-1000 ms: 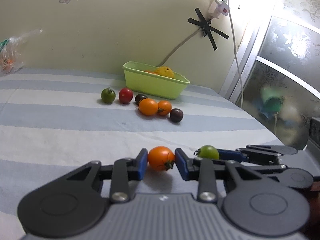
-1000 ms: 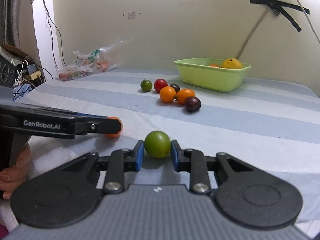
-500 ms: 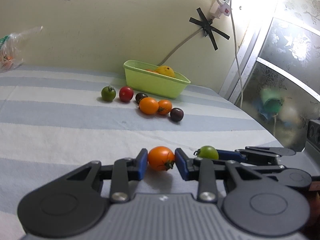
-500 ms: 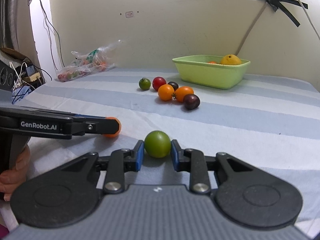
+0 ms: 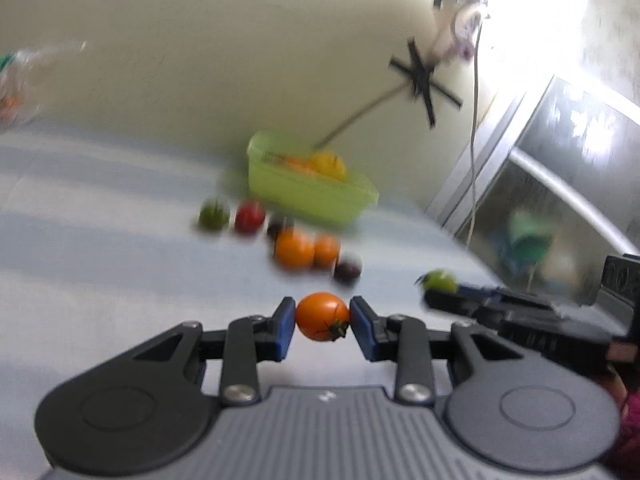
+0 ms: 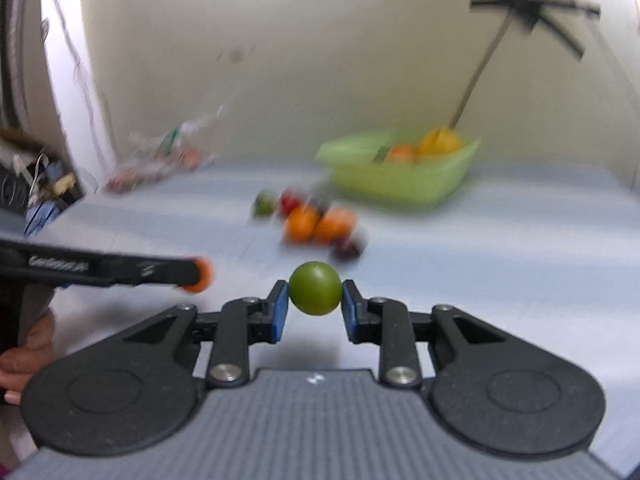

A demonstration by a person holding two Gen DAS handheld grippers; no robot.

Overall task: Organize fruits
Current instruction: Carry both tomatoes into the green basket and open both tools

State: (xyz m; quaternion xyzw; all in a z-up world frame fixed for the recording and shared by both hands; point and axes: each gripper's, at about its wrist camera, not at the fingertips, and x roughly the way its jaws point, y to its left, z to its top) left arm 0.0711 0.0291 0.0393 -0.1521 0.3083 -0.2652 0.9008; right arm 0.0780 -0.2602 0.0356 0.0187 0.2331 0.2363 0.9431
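The left hand-held gripper (image 5: pixel 322 317) is clamped on an orange tomato (image 5: pixel 322 316), its blue pads pressing the fruit from both sides and the green stem pointing down toward the camera; the right hand-held gripper (image 6: pixel 315 295) is clamped the same way on a round green tomato (image 6: pixel 315 288); both fruits sit clear above the blue-and-white striped cloth (image 6: pixel 500 240) that covers the surface, with a soft shadow under the green one. From the left wrist view the right hand-held gripper reaches in from the right edge with its green tomato at the tip; from the right wrist view the left one reaches in from the left edge with the orange fruit at its tip, and the fingers of a hand (image 6: pixel 28 344) wrap its grip. Farther back on the cloth lies a blurred cluster of loose fruit (image 5: pixel 296 236): a green one and a red one side by side, two orange ones touching, and two dark ones beside them; just behind the cluster stands a lime-green plastic tub (image 5: pixel 308 196) near the wall, holding a yellow fruit (image 5: pixel 328 162) and something orange; a clear plastic bag (image 6: pixel 160 160) with coloured contents lies near the wall at the far left; black tape (image 6: pixel 528 4) crosses the wall above a cable. Both views are smeared with motion blur.
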